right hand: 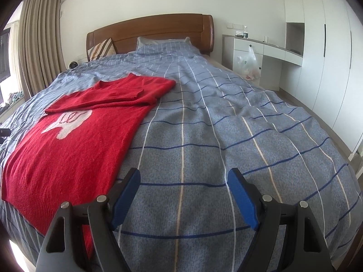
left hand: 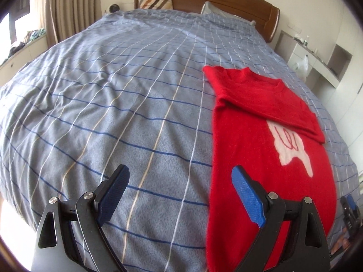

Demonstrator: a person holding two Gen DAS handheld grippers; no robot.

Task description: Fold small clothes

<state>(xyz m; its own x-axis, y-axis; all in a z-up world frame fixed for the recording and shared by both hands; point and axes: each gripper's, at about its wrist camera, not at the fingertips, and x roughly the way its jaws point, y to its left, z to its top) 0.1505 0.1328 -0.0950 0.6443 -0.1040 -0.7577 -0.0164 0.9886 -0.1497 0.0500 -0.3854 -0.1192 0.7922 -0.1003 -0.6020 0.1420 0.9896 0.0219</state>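
Observation:
A small red knit sweater (left hand: 254,140) with a white motif lies flat on the blue checked bedcover (left hand: 113,104), both sleeves folded across its chest. In the left wrist view it lies on the right. My left gripper (left hand: 179,174) is open and empty above the cover, its right finger over the sweater's left edge near the hem. In the right wrist view the sweater (right hand: 74,140) lies on the left. My right gripper (right hand: 183,176) is open and empty above the bare cover, just right of the hem.
A wooden headboard (right hand: 158,29) with a striped cushion (right hand: 101,48) and a pillow (right hand: 158,42) stands at the far end. A white desk (right hand: 256,45) with a hanging plastic bag (right hand: 248,64) and wardrobes stand right of the bed. Curtains (right hand: 38,45) hang at the left.

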